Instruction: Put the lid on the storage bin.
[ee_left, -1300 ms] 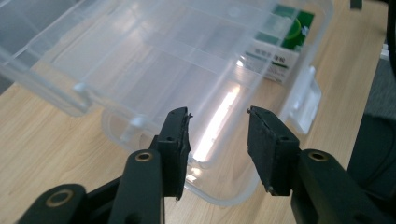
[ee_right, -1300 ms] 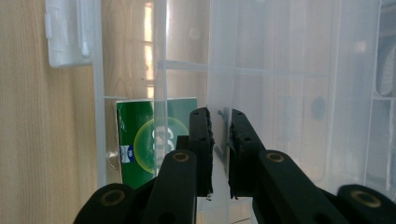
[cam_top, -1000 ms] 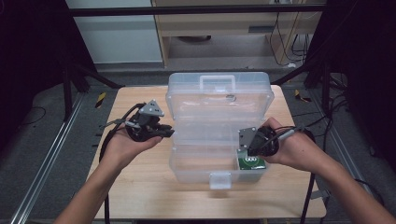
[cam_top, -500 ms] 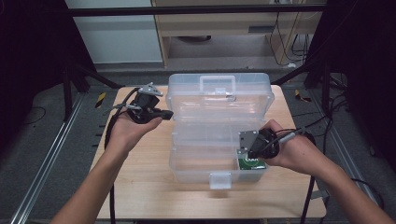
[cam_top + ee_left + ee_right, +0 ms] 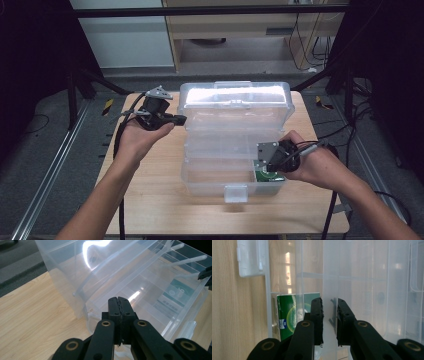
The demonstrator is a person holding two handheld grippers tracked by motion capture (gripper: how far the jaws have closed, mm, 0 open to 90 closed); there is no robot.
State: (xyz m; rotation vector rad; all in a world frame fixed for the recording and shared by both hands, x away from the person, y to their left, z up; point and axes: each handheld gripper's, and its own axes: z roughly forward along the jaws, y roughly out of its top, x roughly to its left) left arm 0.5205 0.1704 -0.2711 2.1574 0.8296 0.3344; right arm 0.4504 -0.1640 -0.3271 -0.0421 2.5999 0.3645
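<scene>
1. High view: one clear plastic box (image 5: 232, 145) sits in the middle of the tabletop (image 5: 150, 200), its lid (image 5: 234, 100) swung up at the far side.
2. One green packet (image 5: 267, 178) lies in the box's near right corner.
3. Left tongs (image 5: 181, 119) are clenched on nothing, hanging just beside the lid's left edge, apart from it. In the left gripper view the jaws meet flush, with the open box beyond them.
4. Right tongs (image 5: 329, 315) straddle the box's right wall. In the right gripper view the clear wall passes between the jaws; they look to be pinching it, though a sliver of gap shows on one side.
5. Handling, as a judgement: the box is light, thin-walled and slick, so it will flex and slide on the wood if pushed with one hand. The lid is best taken by its rim or front latch (image 5: 235, 193), while the other tongs steady a wall.
6. Count: one box, one packet, two tongs, two hands.
</scene>
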